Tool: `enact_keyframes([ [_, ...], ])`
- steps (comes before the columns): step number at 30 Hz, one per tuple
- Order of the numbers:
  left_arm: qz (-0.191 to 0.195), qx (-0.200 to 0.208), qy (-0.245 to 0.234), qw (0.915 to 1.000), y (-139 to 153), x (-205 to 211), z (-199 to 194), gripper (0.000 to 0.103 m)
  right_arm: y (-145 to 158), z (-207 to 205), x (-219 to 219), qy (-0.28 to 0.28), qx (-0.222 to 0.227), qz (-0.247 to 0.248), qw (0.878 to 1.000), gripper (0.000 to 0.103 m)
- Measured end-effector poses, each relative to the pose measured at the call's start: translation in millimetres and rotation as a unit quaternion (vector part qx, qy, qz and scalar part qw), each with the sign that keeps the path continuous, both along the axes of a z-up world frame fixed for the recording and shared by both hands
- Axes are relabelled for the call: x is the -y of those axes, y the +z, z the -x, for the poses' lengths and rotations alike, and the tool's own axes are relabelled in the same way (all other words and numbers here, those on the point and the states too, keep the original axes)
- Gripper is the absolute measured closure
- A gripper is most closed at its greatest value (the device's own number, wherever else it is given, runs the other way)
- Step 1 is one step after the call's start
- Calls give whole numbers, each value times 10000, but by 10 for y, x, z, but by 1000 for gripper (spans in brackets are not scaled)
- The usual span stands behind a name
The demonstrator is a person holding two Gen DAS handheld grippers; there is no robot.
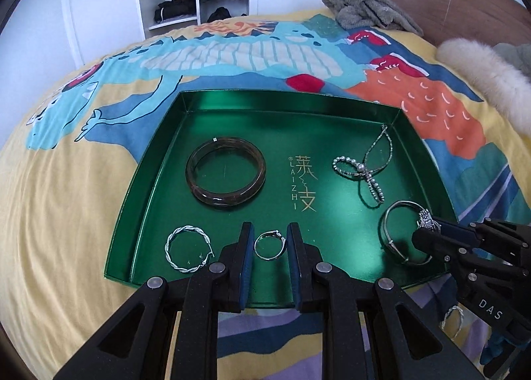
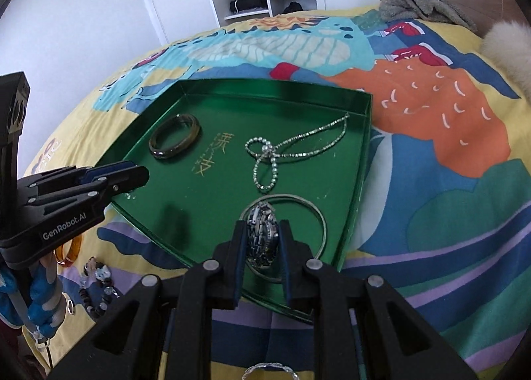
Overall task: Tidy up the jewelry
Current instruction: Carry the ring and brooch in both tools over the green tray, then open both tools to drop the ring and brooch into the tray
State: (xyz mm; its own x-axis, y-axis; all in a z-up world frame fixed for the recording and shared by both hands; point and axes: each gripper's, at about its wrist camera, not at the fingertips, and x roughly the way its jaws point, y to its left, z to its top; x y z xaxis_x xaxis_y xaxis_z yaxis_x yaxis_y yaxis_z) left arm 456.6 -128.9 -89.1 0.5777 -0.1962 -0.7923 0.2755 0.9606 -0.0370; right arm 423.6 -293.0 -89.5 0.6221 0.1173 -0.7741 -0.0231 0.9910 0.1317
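Gripping linked-metal watch (image 2: 262, 235) — right gripper (image 2: 262, 237), glossy green tray (image 2: 361, 147)

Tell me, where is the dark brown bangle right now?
The dark brown bangle lies flat in the far left part of the green tray, just left of the gold lettering, with the twisted silver hoop nearer the camera.
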Motion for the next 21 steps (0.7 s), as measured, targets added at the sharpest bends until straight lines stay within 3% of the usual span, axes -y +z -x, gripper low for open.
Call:
enact_keyframes([
  [10,-206,-125,89,9997,-215,55,-51,83,-125,-86,-10,82,-130,333,9993,86],
  [21,-133,-286,189,9993,-171,4,-92,82,-124,-91,-60,137,-316,434,9985,81],
])
